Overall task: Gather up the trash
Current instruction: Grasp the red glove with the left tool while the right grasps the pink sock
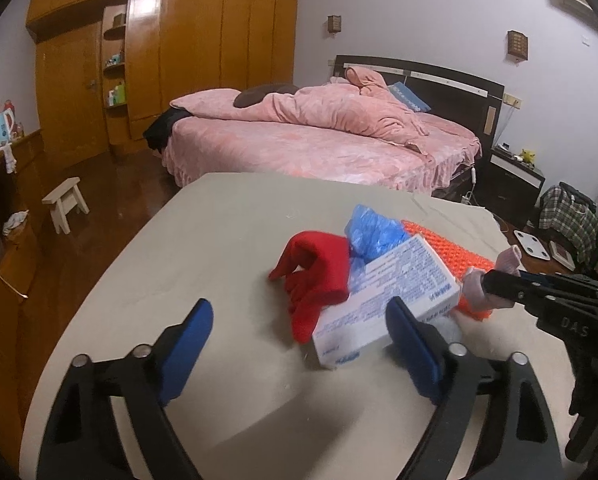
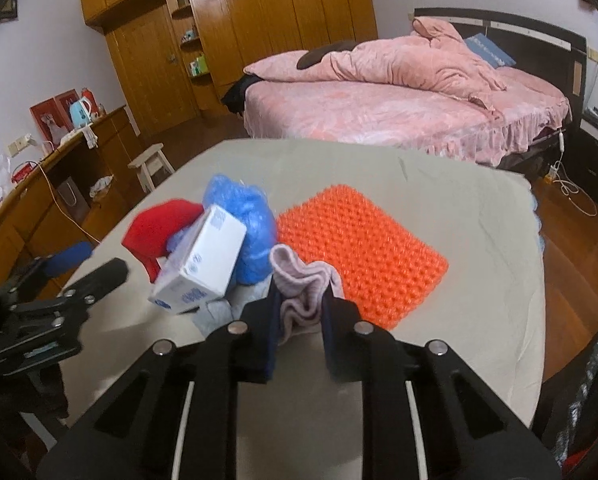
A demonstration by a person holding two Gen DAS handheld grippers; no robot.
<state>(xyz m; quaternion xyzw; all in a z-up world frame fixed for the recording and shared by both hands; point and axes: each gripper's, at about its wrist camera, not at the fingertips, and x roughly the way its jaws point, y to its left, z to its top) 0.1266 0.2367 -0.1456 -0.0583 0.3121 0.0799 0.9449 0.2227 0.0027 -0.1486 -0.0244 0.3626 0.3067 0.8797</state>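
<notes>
Our right gripper [image 2: 301, 312] is pinched tight on a pink sock [image 2: 303, 288]. The sock sticks up between its 2 fingers, right at the near edge of the orange mat [image 2: 363, 240]. Our left gripper [image 1: 299, 344] is spread wide and holds nothing. Its right finger [image 1: 413, 350] sits right by the white box [image 1: 387, 296], but we cannot tell if they touch. The box leans on a red cloth [image 1: 319, 276] and a blue bag [image 1: 373, 236]. All of it makes 1 pile on the table [image 1: 203, 240]. The table is bare on the left and at the far edge. The bed [image 1: 319, 140] is behind it.
</notes>
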